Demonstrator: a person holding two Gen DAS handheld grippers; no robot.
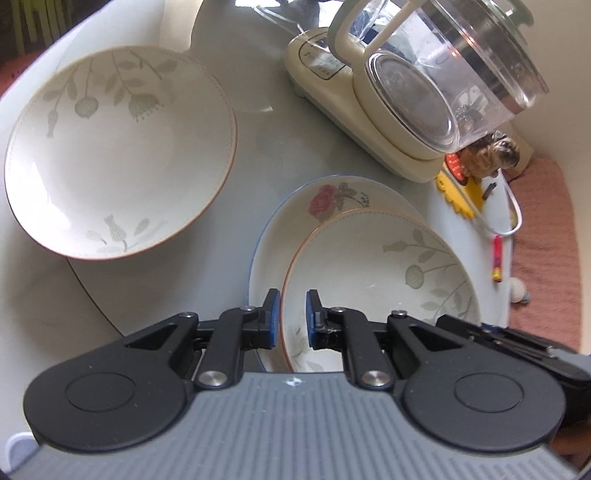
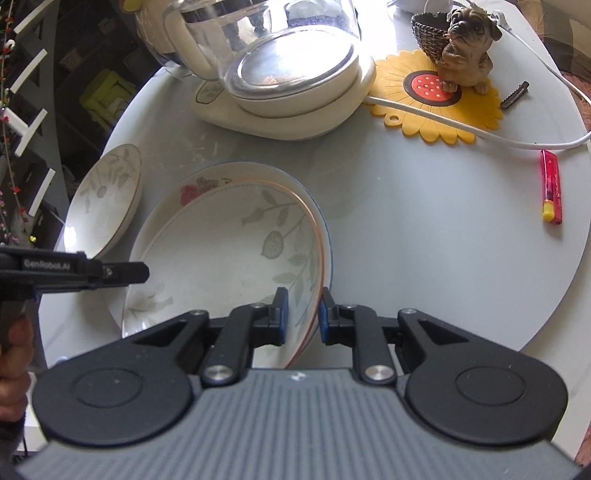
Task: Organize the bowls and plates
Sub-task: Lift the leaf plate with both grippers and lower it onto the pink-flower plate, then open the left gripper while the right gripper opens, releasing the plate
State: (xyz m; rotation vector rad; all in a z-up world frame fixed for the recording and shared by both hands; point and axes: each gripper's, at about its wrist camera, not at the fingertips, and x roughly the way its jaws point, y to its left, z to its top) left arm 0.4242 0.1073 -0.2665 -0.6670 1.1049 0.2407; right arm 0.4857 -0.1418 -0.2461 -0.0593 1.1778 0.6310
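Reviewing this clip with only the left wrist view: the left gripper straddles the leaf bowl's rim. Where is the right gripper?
Observer: The right gripper is shut on the opposite rim of the same leaf bowl, with one pad inside and one outside.
Reviewer: Is that side of the bowl clear of the rose plate?
Observer: No. The right wrist view shows the plate's blue rim hugging the bowl's right side down to the outer pad. I cannot tell whether they touch.
Reviewer: Is anything hidden behind the dog figurine?
Observer: Yes, a dark wicker basket stands right behind it.
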